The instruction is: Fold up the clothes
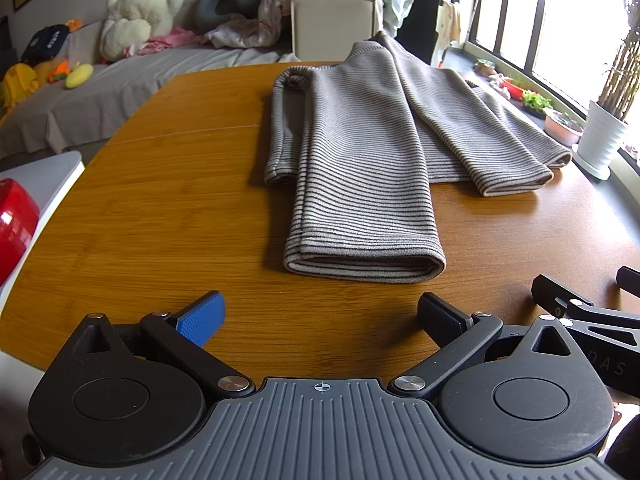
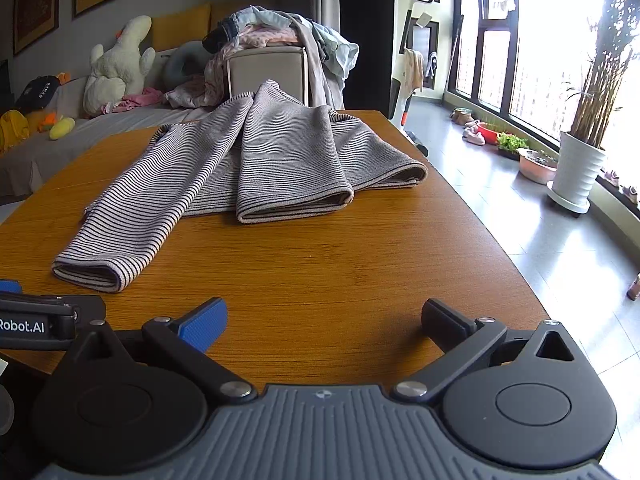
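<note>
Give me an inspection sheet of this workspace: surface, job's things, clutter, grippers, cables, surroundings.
Surface: wooden table, bare apart from one garment.
Job's things: striped garment lying flat on the table, both long parts doubled toward the near edge, not yet a compact fold.
Clutter: nothing seen on the table; red object beside its left edge.
Grippers: left gripper open, nothing between its fingers; right gripper open, likewise; both short of the garment.
Cables: nothing seen.
Surroundings: pile of clothes on a beige box behind the table; plush toy on the grey couch; white plant pot by the window.
</note>
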Demonstrator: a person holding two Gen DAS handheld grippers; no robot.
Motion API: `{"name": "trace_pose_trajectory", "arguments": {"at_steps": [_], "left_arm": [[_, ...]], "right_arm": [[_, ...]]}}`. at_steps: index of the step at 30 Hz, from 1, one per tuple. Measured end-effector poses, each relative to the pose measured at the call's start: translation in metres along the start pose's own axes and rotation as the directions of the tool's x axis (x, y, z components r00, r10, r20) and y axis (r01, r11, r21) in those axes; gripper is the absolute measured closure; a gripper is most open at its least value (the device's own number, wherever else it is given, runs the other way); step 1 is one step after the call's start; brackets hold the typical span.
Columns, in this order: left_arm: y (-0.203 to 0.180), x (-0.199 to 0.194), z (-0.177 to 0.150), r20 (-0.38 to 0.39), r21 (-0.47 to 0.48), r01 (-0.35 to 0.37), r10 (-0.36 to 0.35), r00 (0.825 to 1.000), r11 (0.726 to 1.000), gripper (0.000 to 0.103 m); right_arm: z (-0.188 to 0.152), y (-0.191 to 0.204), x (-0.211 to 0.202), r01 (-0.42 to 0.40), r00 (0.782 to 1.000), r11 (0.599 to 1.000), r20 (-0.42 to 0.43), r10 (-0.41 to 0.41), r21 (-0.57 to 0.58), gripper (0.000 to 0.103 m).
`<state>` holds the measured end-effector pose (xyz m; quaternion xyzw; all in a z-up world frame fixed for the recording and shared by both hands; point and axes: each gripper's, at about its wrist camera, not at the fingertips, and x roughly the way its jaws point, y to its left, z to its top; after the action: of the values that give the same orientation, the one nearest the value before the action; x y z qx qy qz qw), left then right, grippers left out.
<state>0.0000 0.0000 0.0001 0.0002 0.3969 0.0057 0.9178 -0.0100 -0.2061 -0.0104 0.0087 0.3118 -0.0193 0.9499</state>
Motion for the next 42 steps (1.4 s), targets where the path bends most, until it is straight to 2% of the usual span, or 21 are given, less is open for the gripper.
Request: {"name": "trace_pose_trajectory", "arguments": {"at_steps": [27, 42], "left_arm": [[-0.0004, 0.001, 0.0015, -0.002, -0.005, 0.0, 0.0, 1.0, 1.0, 0.0], [0.0005, 0.0, 0.0005, 0.001, -0.006, 0.003, -0.003, 1.0, 1.0, 0.0]], "right_arm": [[0.0016, 0.0, 0.0018, 0.002, 1.0, 1.0, -0.003, -0.002, 0.0, 0.0], [-0.0031, -0.001, 0.001, 0.0, 1.0, 1.0, 0.026, 0.0, -0.004, 0.0]]}}
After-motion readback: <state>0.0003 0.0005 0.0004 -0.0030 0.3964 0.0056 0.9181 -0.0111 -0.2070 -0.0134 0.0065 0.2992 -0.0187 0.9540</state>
